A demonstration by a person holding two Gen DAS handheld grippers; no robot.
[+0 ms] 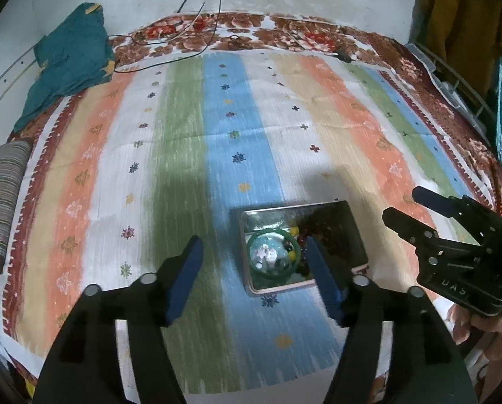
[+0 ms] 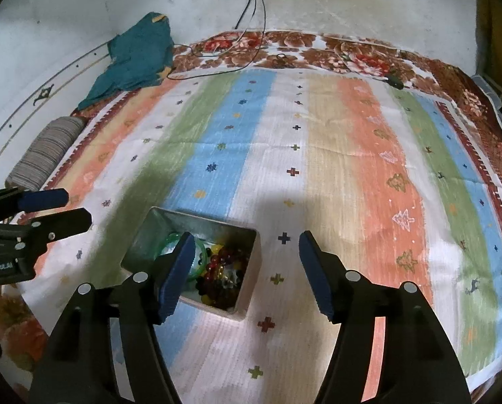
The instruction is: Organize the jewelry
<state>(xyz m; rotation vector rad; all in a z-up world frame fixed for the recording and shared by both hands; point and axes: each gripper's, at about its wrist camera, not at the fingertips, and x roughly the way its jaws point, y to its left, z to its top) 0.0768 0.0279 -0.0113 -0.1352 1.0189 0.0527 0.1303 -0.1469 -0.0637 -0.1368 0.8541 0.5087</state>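
Both tools hover agape, empty, over jewelry tin on bed.
Left tool [image 1: 254,269] & right tool [image 2: 247,269] above tin [image 2: 251,269] w/ green bangle [image 1: 273,255], beads [image 2: 222,269]; best approach: descend straight, pinch bangle rim.

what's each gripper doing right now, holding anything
left gripper: open, holding nothing, above the tin
right gripper: open, holding nothing
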